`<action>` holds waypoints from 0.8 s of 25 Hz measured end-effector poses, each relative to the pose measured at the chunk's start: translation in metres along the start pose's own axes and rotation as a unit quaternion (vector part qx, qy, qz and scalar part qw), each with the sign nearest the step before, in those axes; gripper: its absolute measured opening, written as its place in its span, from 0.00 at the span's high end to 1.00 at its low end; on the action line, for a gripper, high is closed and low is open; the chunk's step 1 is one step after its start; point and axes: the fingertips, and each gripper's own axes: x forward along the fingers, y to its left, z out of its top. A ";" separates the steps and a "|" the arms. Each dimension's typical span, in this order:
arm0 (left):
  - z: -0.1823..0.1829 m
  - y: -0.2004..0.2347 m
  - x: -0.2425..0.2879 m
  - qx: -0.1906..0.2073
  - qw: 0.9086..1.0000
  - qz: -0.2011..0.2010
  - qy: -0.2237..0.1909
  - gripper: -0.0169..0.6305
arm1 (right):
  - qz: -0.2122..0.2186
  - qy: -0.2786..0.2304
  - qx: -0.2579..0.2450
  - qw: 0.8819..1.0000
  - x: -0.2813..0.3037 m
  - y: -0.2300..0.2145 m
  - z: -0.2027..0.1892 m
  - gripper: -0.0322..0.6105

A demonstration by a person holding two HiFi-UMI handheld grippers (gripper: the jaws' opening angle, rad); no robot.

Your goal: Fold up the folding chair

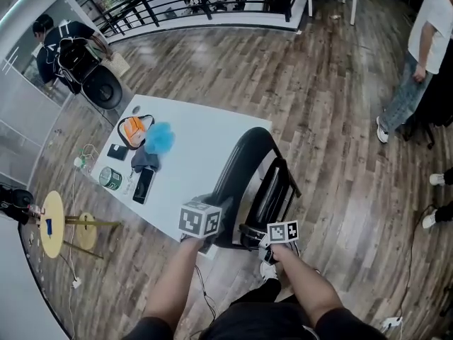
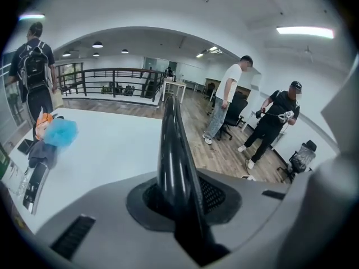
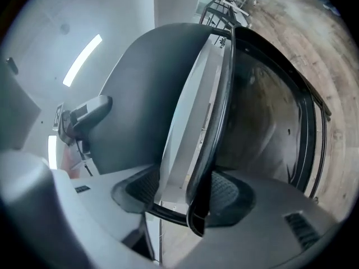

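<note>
The black folding chair (image 1: 248,165) stands at the right edge of the white table (image 1: 202,137). Its seat (image 1: 274,186) is tilted up toward the backrest. My left gripper (image 1: 212,234) is shut on the backrest's thin top edge (image 2: 171,150), which runs straight out between the pads of the left gripper (image 2: 179,206). My right gripper (image 1: 260,234) is at the seat's front. In the right gripper view the seat's rim (image 3: 216,139) lies between the jaws of the right gripper (image 3: 182,198). It rests against the right pad, with a gap to the left pad. The backrest (image 3: 146,94) rises behind it.
On the table lie an orange bag (image 1: 133,129), a blue puff (image 1: 160,139), a phone (image 1: 144,185) and a green tin (image 1: 110,178). A yellow stool (image 1: 53,224) stands to the left. People stand at the right (image 1: 425,55) and far left (image 1: 64,55). A railing (image 1: 191,2) runs behind.
</note>
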 end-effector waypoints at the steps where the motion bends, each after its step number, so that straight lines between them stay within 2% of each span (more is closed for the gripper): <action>1: -0.001 0.004 0.000 -0.002 1.000 0.002 -0.001 0.85 | -0.002 0.001 0.001 1.000 0.003 0.000 0.000 0.54; 6: -0.003 0.005 0.000 -0.006 1.000 -0.003 -0.002 0.84 | 0.000 -0.005 0.008 1.000 0.004 0.001 -0.001 0.54; 8: 0.000 0.007 -0.001 0.001 1.000 0.011 -0.008 0.82 | -0.016 -0.010 0.000 1.000 0.002 -0.001 0.001 0.54; 10: 0.006 0.014 -0.013 0.039 0.997 0.059 -0.030 0.70 | -0.064 -0.023 -0.026 0.997 -0.010 -0.011 0.000 0.51; 11: 0.010 0.019 -0.025 0.066 0.993 0.091 -0.046 0.57 | -0.091 -0.030 -0.041 0.995 -0.021 -0.018 0.000 0.51; 12: 0.013 0.021 -0.039 0.088 0.987 0.118 -0.061 0.48 | -0.117 -0.038 -0.056 0.991 -0.035 -0.023 0.001 0.50; 14: 0.014 0.019 -0.070 0.112 0.977 0.160 -0.087 0.46 | -0.156 -0.063 -0.087 0.982 -0.072 -0.024 0.008 0.50; 17: 0.013 0.004 -0.110 0.127 0.961 0.210 -0.127 0.47 | -0.179 -0.110 -0.147 0.967 -0.135 0.001 0.023 0.50; 20: 0.014 -0.049 -0.125 0.101 0.961 0.178 -0.189 0.47 | -0.200 -0.159 -0.234 0.938 -0.203 0.044 0.034 0.50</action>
